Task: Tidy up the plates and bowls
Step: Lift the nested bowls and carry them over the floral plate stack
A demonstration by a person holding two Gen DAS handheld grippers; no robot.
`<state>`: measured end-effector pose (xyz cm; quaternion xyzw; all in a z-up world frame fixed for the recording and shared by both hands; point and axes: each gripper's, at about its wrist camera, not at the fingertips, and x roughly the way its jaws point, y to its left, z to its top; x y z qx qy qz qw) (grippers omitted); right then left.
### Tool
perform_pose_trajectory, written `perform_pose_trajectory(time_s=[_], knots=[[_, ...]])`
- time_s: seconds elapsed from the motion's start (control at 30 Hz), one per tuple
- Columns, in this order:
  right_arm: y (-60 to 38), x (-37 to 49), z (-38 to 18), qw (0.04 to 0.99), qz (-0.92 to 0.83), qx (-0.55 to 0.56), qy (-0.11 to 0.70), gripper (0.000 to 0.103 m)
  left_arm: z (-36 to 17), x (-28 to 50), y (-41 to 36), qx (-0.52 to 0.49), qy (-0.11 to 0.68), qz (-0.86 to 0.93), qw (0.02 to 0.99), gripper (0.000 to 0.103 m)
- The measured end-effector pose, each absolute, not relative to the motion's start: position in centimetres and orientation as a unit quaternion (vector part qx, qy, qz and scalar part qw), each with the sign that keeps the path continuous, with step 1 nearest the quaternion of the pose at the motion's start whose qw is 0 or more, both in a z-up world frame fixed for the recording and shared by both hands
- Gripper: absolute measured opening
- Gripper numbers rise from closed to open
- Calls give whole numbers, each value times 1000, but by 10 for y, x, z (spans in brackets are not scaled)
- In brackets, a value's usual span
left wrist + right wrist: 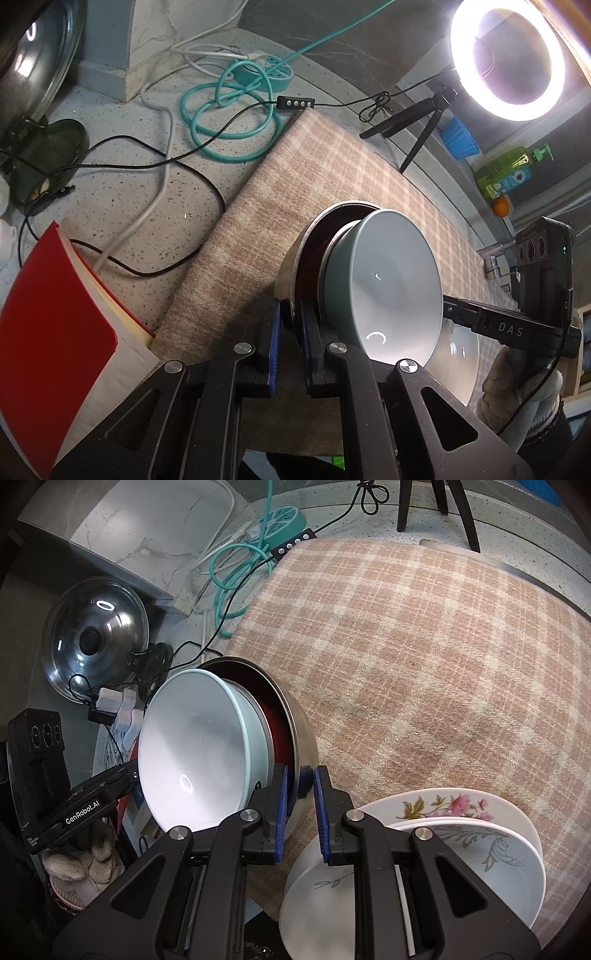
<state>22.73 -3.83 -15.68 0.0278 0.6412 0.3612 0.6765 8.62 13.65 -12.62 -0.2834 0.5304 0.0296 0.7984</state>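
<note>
Right wrist view: your right gripper (300, 814) and left gripper (291, 350) both clamp the steel bowl (295, 716) rim — bowls already nested. Plates (480, 845) sit stacked beside it on the checked cloth (424, 646); only placing remains, I'd judge.

- Speckled stone counter (122, 206) carries a checked cloth (424, 664), cables, a teal power strip (264, 74), a red book (55, 332) and a tripod (421, 129).
- Stacked plates (480, 849) rest on the cloth.

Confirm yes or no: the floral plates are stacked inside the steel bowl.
No. The floral plates lie on the checked cloth, beside the steel bowl.
</note>
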Motion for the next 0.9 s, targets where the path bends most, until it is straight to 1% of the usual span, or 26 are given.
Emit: perform_pose_trajectory(time_s=[0.27,0.5,0.9], knots=[[-42,224,-147,682,361,30,636,16,-118,85,133,-286,523,30,802,7],[-52,220,-127,688,364,35,626,16,-98,82,127,-284,509,23,812,7],[-100,214,-94,706,356,54,610,16,-70,88,97,-284,495,-14,821,8]])
